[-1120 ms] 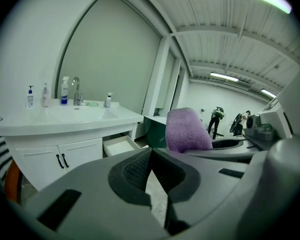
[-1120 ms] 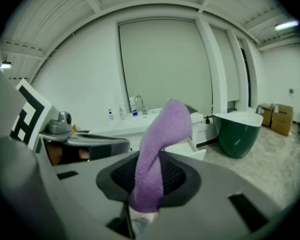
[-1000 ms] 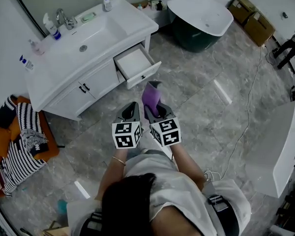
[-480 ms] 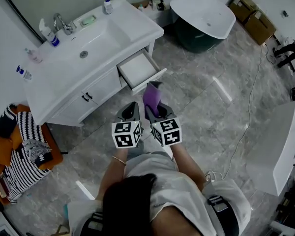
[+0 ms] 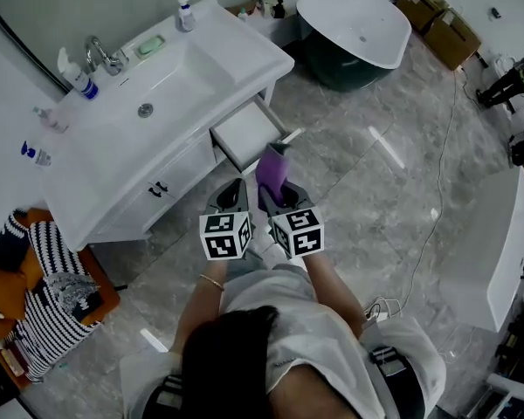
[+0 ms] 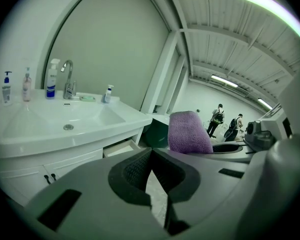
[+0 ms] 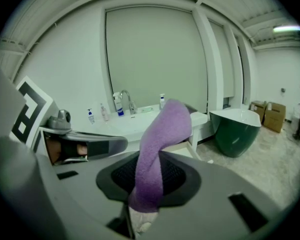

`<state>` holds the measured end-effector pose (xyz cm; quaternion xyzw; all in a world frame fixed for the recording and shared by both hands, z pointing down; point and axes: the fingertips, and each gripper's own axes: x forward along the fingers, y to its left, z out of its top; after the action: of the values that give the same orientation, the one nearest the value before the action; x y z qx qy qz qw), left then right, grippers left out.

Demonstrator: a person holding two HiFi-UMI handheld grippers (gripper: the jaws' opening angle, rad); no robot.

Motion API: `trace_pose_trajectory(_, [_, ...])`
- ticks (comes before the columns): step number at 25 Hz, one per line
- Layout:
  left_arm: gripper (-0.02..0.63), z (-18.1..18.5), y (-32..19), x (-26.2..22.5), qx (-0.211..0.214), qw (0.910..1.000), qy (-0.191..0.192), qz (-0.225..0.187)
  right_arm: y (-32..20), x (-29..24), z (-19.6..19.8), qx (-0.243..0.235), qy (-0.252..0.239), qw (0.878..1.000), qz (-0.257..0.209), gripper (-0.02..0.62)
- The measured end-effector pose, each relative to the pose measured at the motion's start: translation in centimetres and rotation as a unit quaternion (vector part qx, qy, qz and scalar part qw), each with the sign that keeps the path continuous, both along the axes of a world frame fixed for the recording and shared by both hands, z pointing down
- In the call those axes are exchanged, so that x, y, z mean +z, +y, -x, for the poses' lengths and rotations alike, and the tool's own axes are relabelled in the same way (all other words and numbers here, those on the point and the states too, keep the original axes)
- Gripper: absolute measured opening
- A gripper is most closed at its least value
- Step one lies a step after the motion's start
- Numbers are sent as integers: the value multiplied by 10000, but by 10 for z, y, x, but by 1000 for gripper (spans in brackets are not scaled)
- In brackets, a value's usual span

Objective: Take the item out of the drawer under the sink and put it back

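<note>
Head view looks down on a grey stone floor (image 5: 367, 190), with a white sink cabinet (image 5: 236, 55) at the upper left and a bathtub (image 5: 354, 24) at the top. The cabinet's drawer (image 5: 243, 133) stands pulled out just above centre. Right gripper (image 7: 146, 186) at centre frame has its jaws clamped on a purple cloth (image 7: 160, 144), which sticks up past the tips, close to the drawer but not over it. Left gripper (image 6: 151, 156), just beside it, has its jaw tips together with nothing between them. A tap (image 5: 100, 55) and bottles (image 5: 185, 11) sit on the countertop, a striped fabric (image 5: 44, 295) lies at the lower left, and a cable (image 5: 441, 208) trails across the right. Bare floor lies between the grippers and the drawer
</note>
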<state>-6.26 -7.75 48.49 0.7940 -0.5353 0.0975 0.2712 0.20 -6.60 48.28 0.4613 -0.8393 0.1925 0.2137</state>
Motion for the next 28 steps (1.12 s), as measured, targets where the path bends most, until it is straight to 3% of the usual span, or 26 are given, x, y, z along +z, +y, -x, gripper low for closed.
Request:
trace_pose_trajectory(14, [3, 14, -43, 9, 341, 9994, 6, 34, -41, 2, 18, 249, 46, 9997, -22, 95])
trace_pose_trajectory(28, [3, 13, -83, 29, 135, 9996, -144, 204, -93, 18, 15, 84, -63, 9999, 89, 95])
